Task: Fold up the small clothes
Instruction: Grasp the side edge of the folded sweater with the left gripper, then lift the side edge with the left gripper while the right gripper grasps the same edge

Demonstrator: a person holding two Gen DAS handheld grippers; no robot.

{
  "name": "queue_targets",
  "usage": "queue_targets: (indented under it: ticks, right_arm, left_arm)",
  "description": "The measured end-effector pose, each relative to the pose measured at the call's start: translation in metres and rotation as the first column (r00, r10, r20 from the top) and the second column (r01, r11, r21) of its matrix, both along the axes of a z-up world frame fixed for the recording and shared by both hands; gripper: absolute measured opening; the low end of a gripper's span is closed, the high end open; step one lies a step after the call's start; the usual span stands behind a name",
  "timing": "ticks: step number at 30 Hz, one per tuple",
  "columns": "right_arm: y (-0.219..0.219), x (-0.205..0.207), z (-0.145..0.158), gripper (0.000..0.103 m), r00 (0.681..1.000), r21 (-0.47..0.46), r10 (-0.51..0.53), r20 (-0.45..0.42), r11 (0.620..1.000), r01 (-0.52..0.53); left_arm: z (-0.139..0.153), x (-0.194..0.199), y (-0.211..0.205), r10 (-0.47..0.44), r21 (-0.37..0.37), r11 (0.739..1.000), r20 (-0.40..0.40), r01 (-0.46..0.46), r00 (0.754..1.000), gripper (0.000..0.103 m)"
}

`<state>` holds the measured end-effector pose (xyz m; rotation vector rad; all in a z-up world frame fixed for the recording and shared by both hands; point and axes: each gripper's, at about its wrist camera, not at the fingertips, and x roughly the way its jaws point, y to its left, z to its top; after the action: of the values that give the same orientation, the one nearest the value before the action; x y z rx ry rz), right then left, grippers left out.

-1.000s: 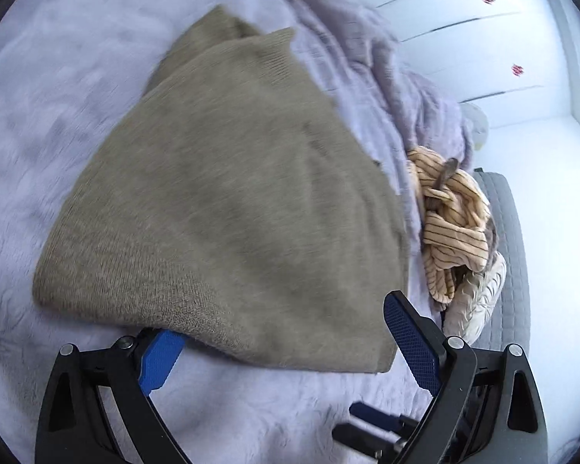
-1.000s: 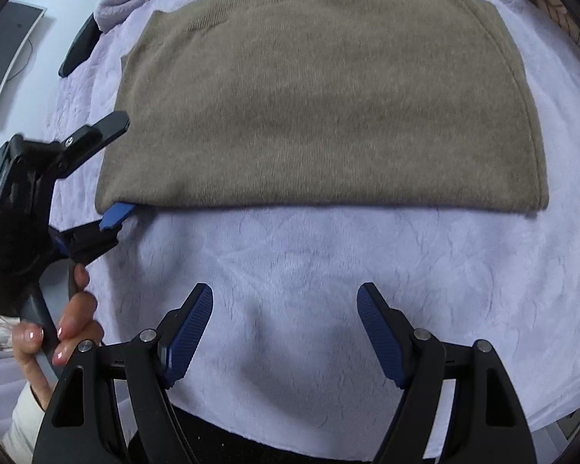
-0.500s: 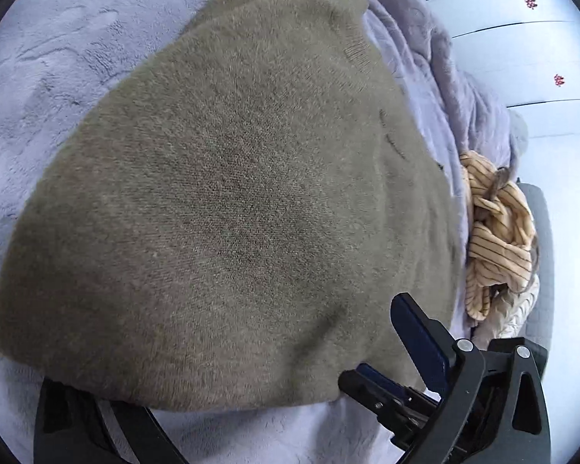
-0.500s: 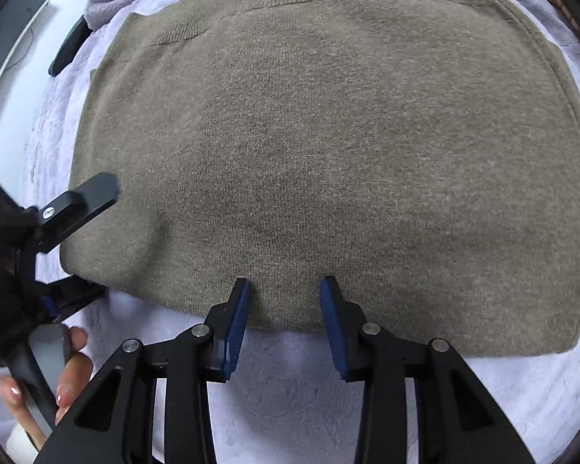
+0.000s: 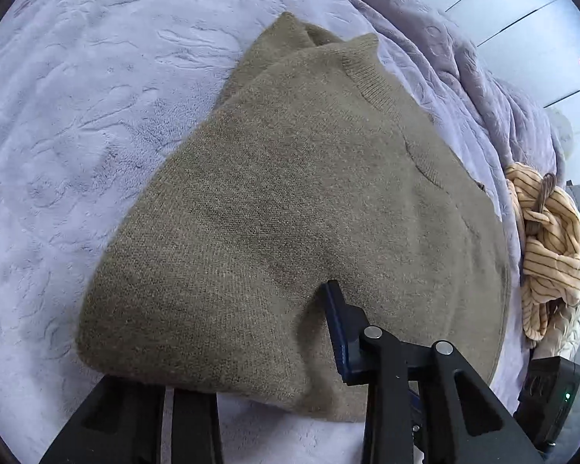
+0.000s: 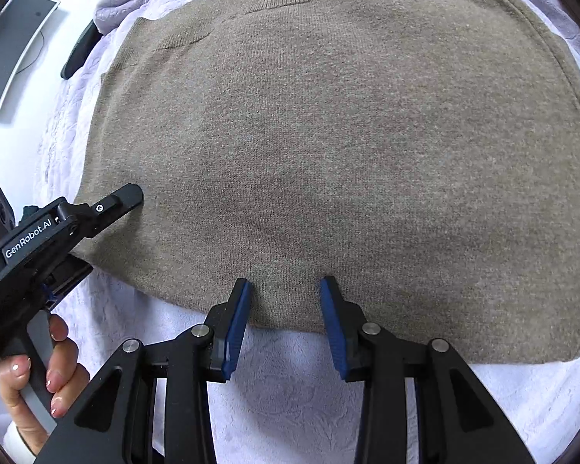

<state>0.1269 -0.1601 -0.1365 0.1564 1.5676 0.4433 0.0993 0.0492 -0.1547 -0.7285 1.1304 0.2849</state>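
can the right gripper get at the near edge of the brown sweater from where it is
Probably yes: the right gripper has its jaws parted astride the near edge of the brown sweater, nothing between them, and the left gripper sits well off at the corner.

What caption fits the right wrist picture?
Right gripper, partly open, straddles the near edge of the olive-brown knitted sweater on the lilac plush blanket.

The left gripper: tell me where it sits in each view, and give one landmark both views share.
Left wrist view: the left gripper sits at the bottom edge, one blue-padded finger on top of the olive sweater, the other hidden beneath it.
Right wrist view: at the far left edge, over the sweater's near-left corner.
Shared landmark: the sweater's near edge.
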Motion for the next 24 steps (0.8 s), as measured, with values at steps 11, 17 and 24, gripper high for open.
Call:
queue_targets:
  ticks: [11, 17, 24]
  right_arm:
    - [-0.022, 0.010, 0.002, 0.041, 1.000, 0.033, 0.010, -0.019, 0.999, -0.009]
    - [-0.044, 0.014, 0.019, 0.041, 0.999, 0.076, 0.002, -0.033, 0.997, 0.001]
    - [-0.087, 0.057, 0.070, 0.050, 1.000, 0.094, 0.021, 0.001, 0.995, -0.021]
  left_arm:
    - [0.023, 0.006, -0.022, -0.025, 0.160, 0.987, 0.037, 0.019, 0.999, 0.014]
    - [0.063, 0.016, -0.078, -0.273, 0.489, 0.844, 0.039, 0.220, 0.961, 0.008]
    - [0.073, 0.020, -0.111, -0.435, 0.627, 0.700, -0.005, 0.342, 0.900, 0.008]
